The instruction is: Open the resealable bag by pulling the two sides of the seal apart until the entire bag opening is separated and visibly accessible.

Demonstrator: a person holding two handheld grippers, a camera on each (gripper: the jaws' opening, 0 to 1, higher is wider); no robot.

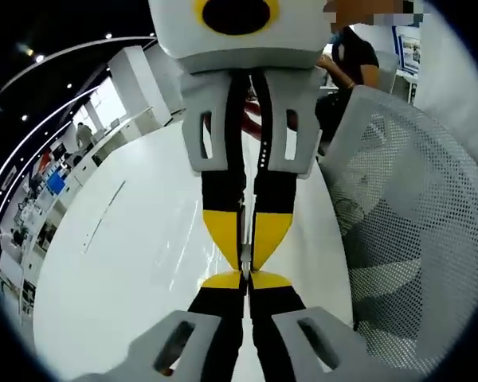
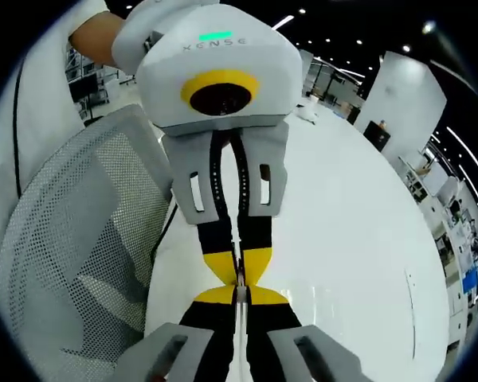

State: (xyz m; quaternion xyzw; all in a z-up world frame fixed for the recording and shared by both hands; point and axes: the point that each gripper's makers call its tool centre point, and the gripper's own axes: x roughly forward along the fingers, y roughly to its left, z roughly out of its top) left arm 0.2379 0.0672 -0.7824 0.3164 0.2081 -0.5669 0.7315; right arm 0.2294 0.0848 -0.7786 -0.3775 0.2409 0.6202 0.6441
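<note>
Grippers (image 1: 245, 274) (image 2: 240, 285) meet tip-to-tip over white table (image 1: 127, 255).

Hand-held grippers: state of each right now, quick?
Left hand-held gripper: shut, tips meeting the right's; nothing clearly visible between them.
Right hand-held gripper: shut, a thin pale sliver at the tips, cannot tell if it is the bag.

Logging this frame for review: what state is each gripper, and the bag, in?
left gripper: shut, tip to tip with the other gripper.
right gripper: shut likewise.
bag: just a thin edge, apparently pinched between the tips; cannot tell if the seal is open.
</note>
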